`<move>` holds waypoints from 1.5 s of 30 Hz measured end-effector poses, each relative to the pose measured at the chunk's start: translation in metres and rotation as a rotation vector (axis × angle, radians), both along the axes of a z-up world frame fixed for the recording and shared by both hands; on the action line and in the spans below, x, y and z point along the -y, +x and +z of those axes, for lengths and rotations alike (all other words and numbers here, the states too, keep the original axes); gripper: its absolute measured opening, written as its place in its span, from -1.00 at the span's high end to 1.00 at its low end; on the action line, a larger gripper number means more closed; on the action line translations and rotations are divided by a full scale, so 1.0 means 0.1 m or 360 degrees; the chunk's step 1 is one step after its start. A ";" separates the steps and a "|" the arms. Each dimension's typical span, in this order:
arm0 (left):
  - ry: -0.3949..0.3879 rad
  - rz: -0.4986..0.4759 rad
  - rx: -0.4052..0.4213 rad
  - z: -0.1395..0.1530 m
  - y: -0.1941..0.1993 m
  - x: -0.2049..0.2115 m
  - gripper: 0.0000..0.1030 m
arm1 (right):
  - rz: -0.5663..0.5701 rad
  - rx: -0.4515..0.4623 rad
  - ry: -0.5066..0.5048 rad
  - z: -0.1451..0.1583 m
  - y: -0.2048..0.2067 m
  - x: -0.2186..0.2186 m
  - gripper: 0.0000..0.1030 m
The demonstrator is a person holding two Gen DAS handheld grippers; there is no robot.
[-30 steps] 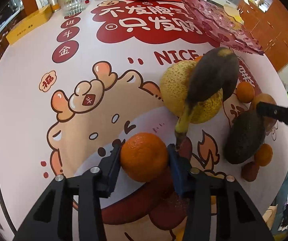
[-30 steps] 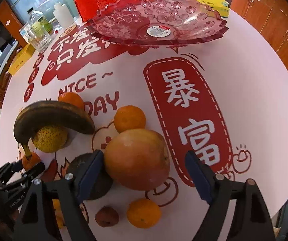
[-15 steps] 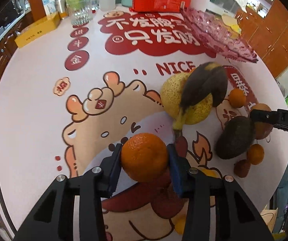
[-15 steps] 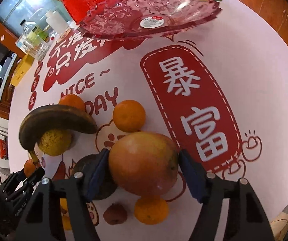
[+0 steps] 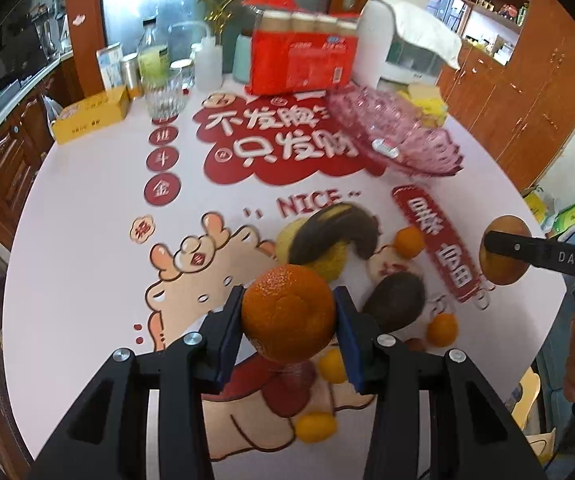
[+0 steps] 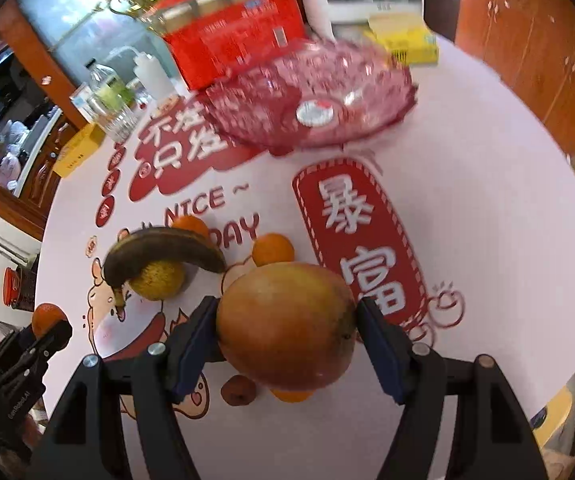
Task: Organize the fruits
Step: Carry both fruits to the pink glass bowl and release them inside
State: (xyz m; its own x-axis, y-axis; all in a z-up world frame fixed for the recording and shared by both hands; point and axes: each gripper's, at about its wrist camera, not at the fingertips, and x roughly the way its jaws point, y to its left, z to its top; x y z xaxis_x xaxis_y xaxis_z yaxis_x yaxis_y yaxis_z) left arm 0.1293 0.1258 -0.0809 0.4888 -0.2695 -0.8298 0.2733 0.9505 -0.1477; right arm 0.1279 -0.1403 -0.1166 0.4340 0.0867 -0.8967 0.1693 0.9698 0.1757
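My left gripper [image 5: 289, 320] is shut on a large orange [image 5: 287, 312] and holds it above the table. My right gripper [image 6: 287, 328] is shut on a mango [image 6: 287, 326], also lifted; it also shows in the left wrist view [image 5: 501, 250]. A pink glass fruit bowl [image 5: 391, 136] [image 6: 307, 96] stands empty at the far side. On the table lie a dark banana [image 5: 335, 232] [image 6: 163, 250] on a yellow pear [image 6: 159, 280], an avocado [image 5: 395, 300] and small oranges [image 5: 409, 242] [image 6: 273, 250].
A red package [image 5: 303, 62], a glass [image 5: 163, 96], bottles, a yellow box [image 5: 91, 118] and a white appliance [image 5: 403, 48] line the far edge. A small reddish fruit [image 6: 239, 390] lies near the front. The round table [image 6: 487, 200] carries a printed cloth.
Both grippers have risen from the table with their fruit. The right gripper closed on the mango and lifted it. The views now tilt up toward the bowl and the far edge.
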 end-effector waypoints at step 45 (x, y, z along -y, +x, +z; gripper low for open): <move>0.0487 0.0239 -0.0258 -1.04 2.52 2.66 0.01 | 0.1040 0.0405 -0.0416 -0.73 2.06 1.00 -0.40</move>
